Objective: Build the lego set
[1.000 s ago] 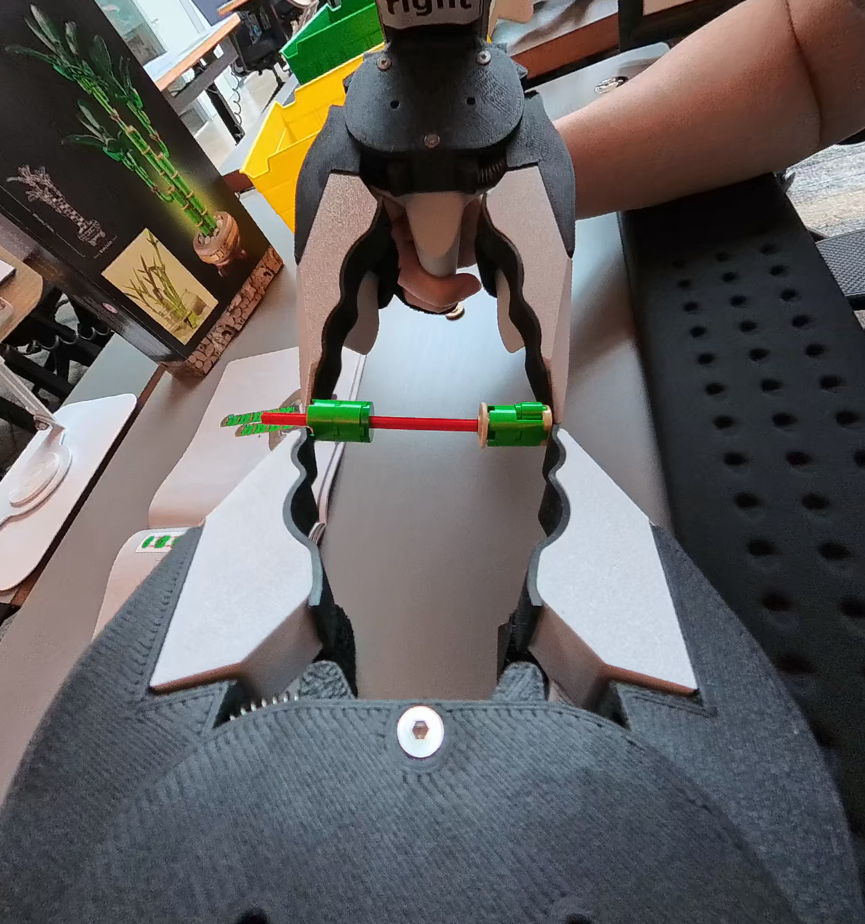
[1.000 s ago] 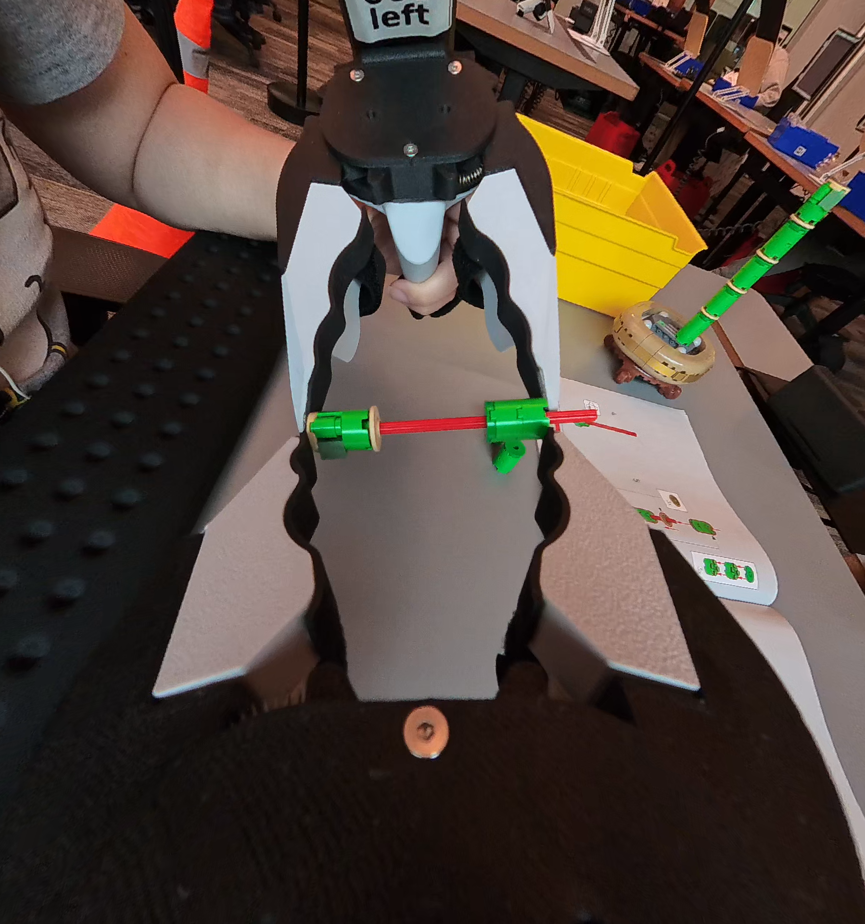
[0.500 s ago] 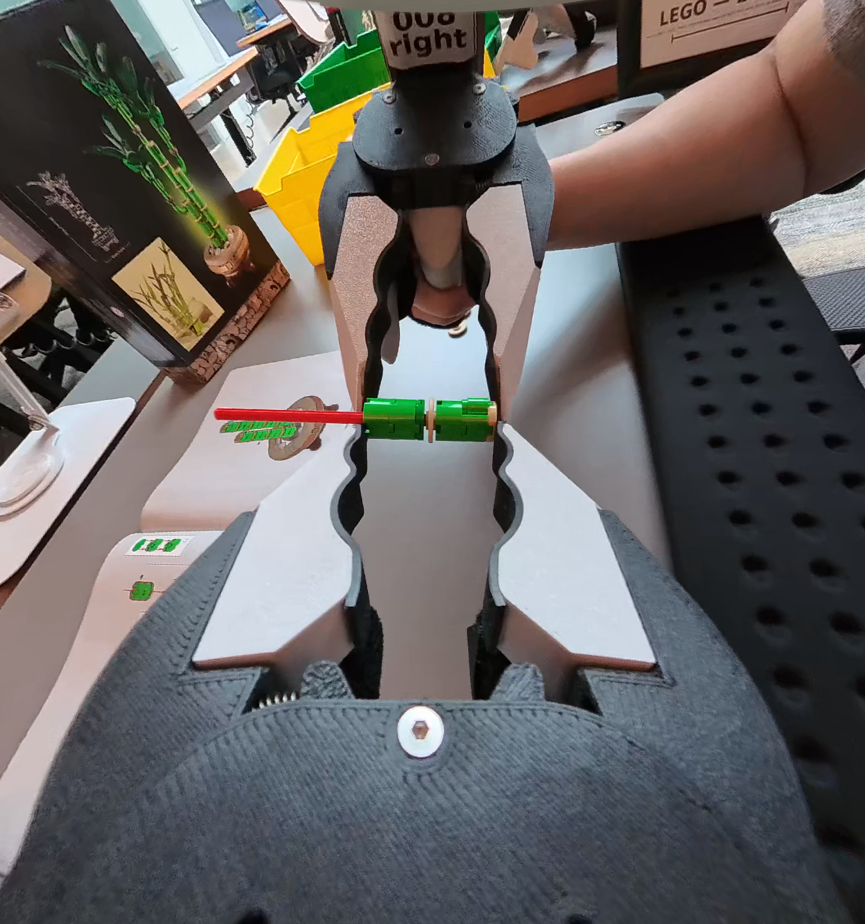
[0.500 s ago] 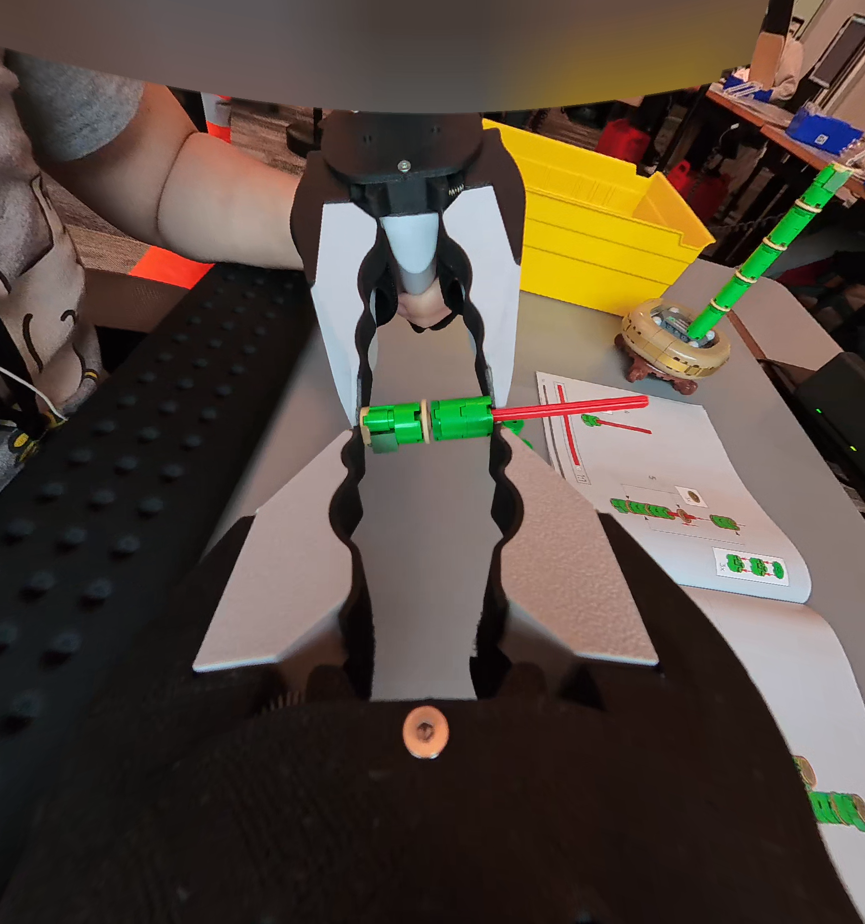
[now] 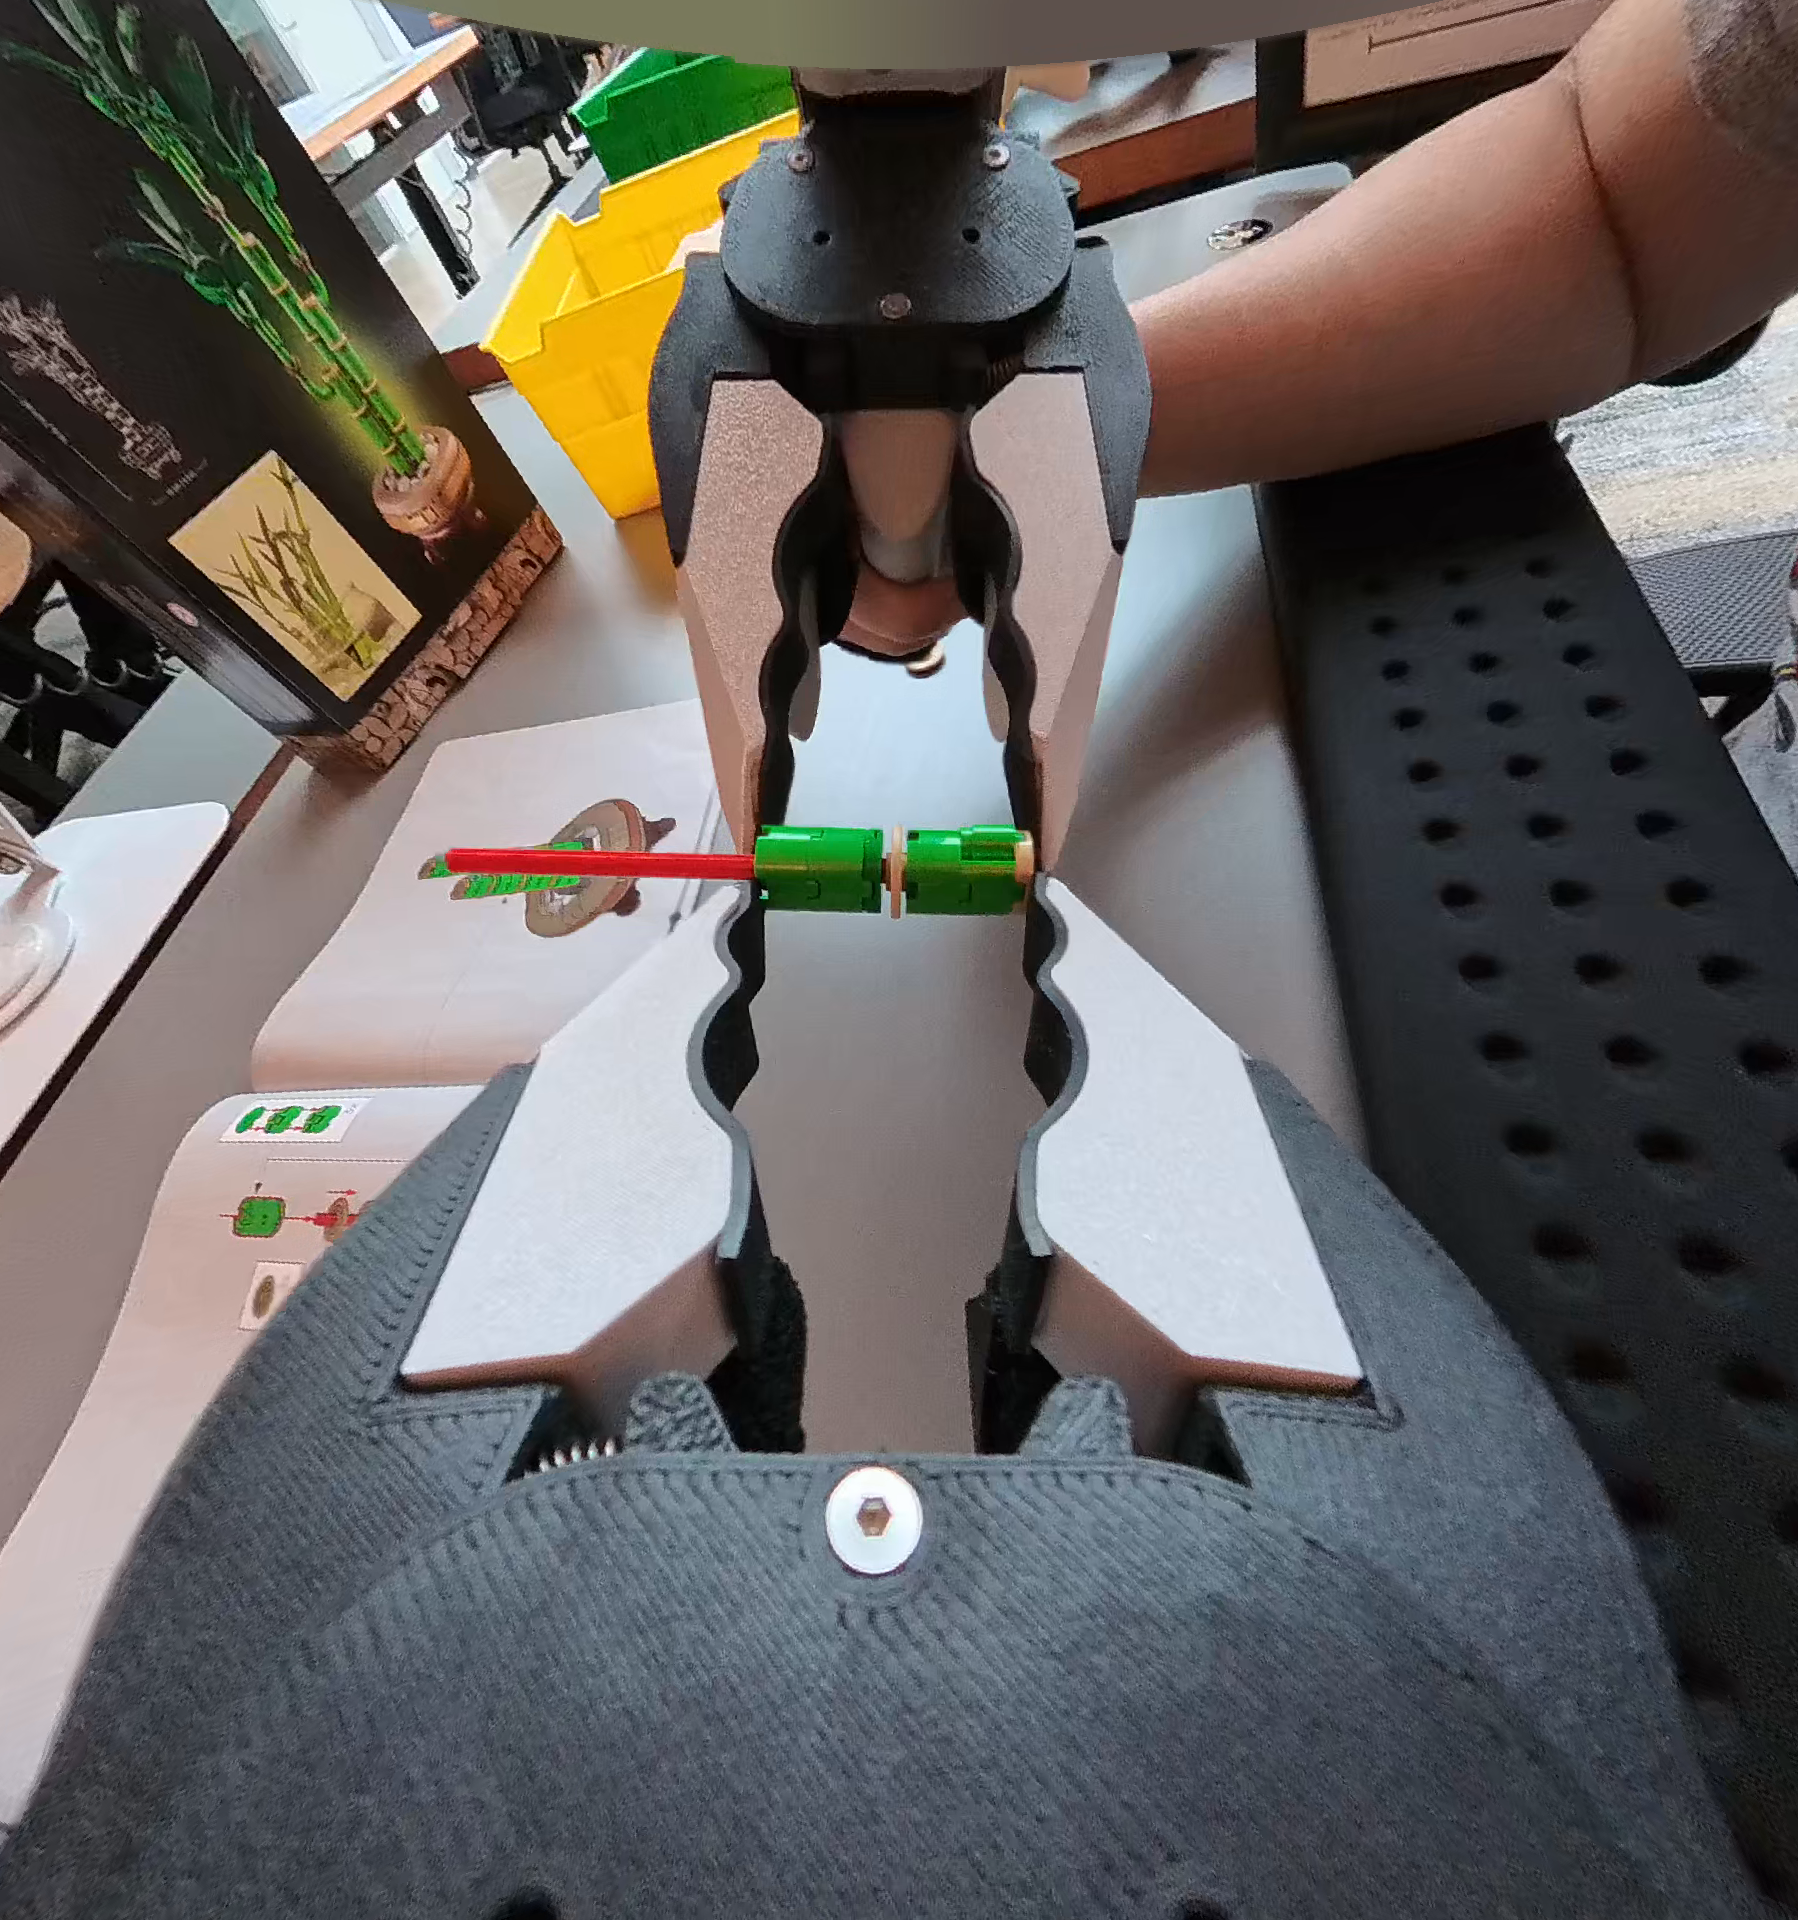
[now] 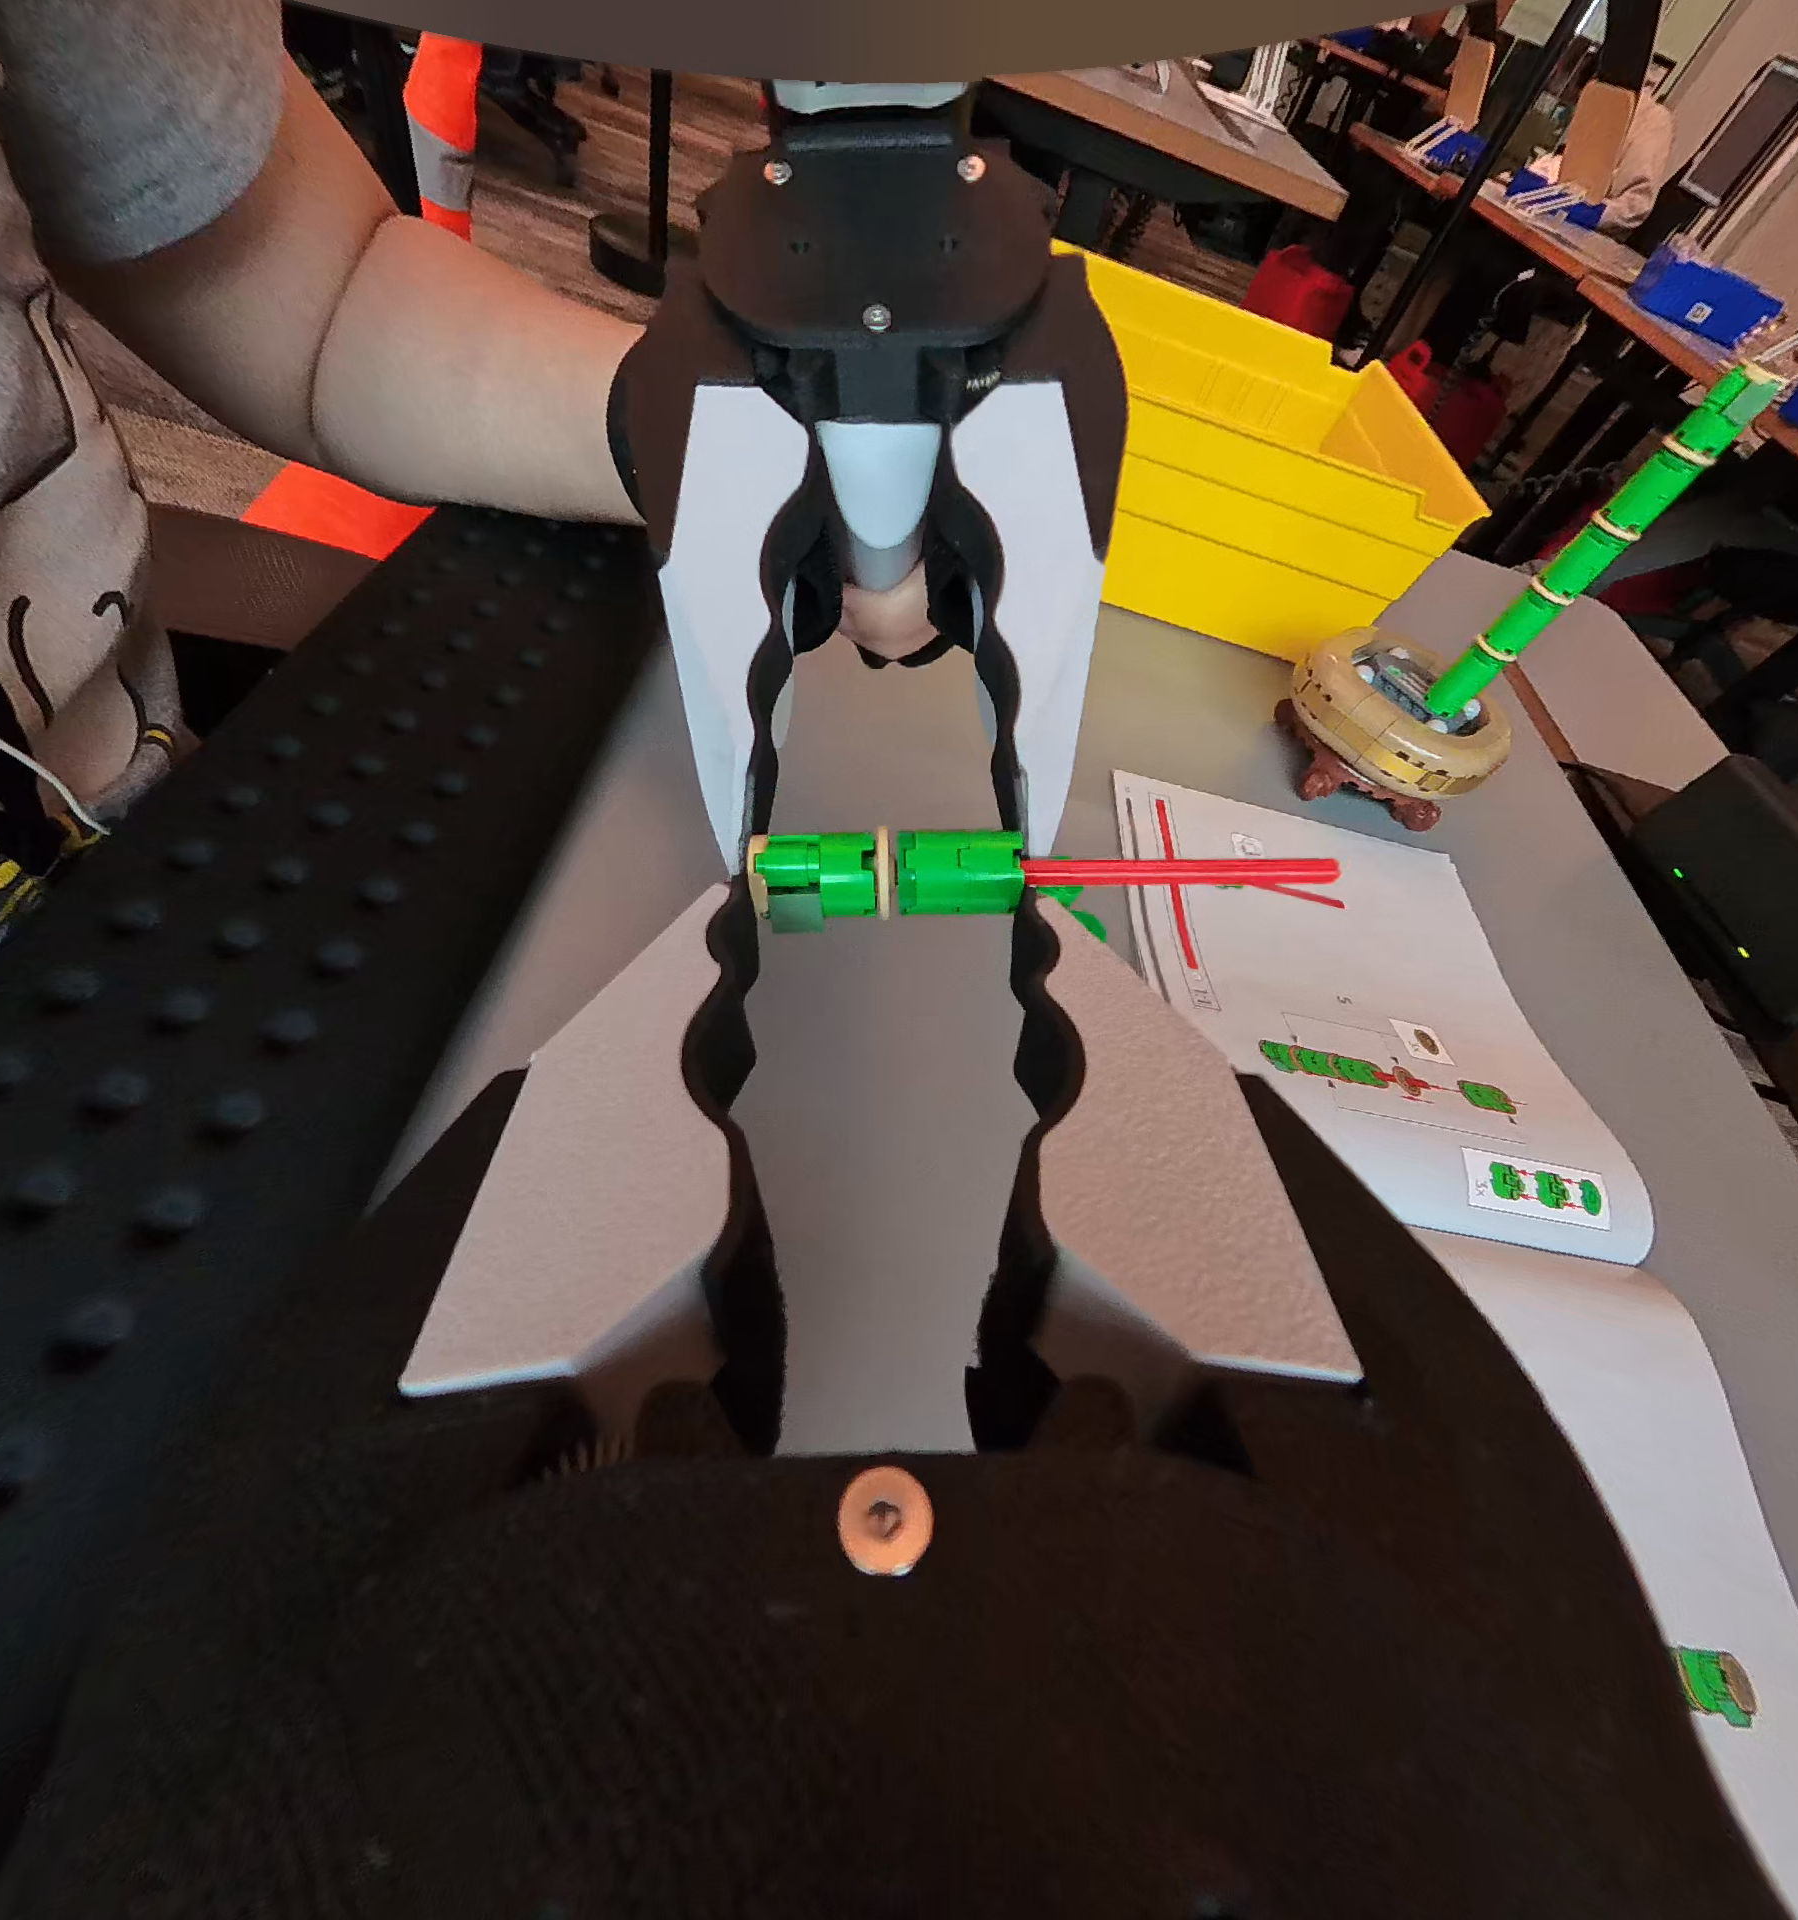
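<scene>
Two green stalk segments [image 5: 822,868] with a tan disc [image 5: 895,871] between them sit on a red axle [image 5: 604,862], held above the grey table. My left gripper [image 5: 890,912] and my right gripper [image 5: 900,844] face each other tip to tip, each with its fingers pressing on the two outer ends of the green pair. In the right wrist view the segments [image 6: 957,871] sit between my right gripper [image 6: 879,920] and my left gripper [image 6: 884,831]. The axle [image 6: 1175,871] sticks out past one end.
An open instruction booklet [image 6: 1394,1039] lies on the table, also in the left wrist view [image 5: 479,966]. A tan pot base with a tall green stalk [image 6: 1394,717], a yellow bin [image 6: 1259,457], the set's box [image 5: 199,395] and a black studded mat [image 5: 1560,935] surround the work spot. Both grippers' tips are close together, under 4 cm apart.
Both grippers have closed in from wide apart. The two green segments slid together along the axle until they meet at the tan disc. The axle now sticks out on one side.
</scene>
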Motion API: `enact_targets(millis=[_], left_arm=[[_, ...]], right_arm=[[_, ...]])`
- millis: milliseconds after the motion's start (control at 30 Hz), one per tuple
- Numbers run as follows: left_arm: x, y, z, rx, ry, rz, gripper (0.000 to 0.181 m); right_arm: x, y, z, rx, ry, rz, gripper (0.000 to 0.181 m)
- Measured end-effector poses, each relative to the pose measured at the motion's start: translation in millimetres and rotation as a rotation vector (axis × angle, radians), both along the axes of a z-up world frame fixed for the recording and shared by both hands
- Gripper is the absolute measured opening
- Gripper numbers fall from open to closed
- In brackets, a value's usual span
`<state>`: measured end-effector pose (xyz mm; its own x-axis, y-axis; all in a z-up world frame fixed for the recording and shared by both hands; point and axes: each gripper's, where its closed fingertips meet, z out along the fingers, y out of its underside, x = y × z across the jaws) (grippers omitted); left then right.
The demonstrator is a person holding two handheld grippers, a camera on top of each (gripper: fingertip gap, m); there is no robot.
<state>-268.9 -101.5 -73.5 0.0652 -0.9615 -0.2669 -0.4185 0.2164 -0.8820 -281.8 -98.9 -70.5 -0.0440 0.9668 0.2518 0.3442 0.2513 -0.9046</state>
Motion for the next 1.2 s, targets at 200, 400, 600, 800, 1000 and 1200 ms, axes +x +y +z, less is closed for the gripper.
enact_targets(millis=[200, 400, 600, 800, 1000, 1200], left_arm=[[-0.9, 2.4, -3.5, 0.038, 0.032, 0.016, 0.049], [-0.9, 4.2, -7.5, 0.05, 0.045, 0.024, 0.049], [-0.3, 5.2, -12.9, 0.056, 0.066, 0.026, 0.049], [-1.3, 3.0, -17.2, 0.02, 0.096, 0.017, 0.049], [-0.1, 6.9, -22.5, -0.007, 0.093, 0.029, 0.049], [-2.5, 4.8, -22.5, 0.028, 0.126, 0.019, 0.049]], right_arm=[[-0.8, 2.7, -2.6, 0.022, -0.018, -0.019, 0.048], [-1.1, 4.2, -7.9, 0.031, -0.04, -0.036, 0.049], [-0.4, 4.9, -11.7, 0.052, -0.061, -0.039, 0.048], [-0.9, 3.7, -17.7, 0.052, -0.099, -0.028, 0.047], [-0.6, 6.9, -23.6, -0.049, -0.092, -0.035, 0.049], [-2.0, 5.2, -22.4, 0.031, -0.107, -0.027, 0.047]])
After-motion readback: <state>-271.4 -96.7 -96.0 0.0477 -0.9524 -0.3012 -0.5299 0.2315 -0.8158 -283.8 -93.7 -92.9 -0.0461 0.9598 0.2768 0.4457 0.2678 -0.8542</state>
